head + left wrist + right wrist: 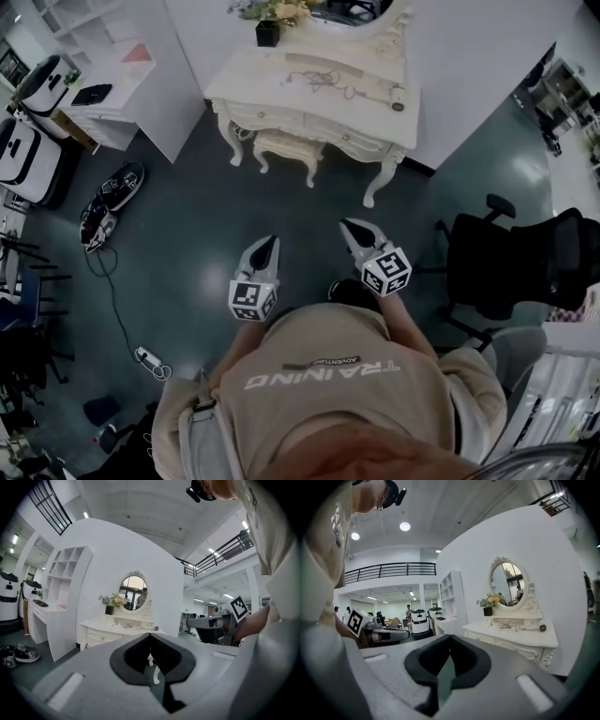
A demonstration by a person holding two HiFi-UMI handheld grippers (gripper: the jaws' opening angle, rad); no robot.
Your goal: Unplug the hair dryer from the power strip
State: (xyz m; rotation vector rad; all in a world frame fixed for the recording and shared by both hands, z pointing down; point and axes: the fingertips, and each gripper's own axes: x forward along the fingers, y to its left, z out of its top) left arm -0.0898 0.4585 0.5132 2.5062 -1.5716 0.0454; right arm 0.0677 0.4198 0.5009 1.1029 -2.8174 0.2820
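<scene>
White and carved, the bench [246,86] with the oval mirror [134,590] stands at the top of the frame. The hair dryer [397,97] lies at its right end, with its cable [328,86] looped across the top. I cannot see where that cable plugs in; the only power strip [146,357] in view lies on the floor at lower left. The left tongs [271,242] and right tongs [349,226] are both closed on nothing and pointed at the bench, well short of it, probably because the approach isn't finished. The sweatshirt [328,394] reads "TRAINING", with a smaller "ADVENTURE" beside it.
</scene>
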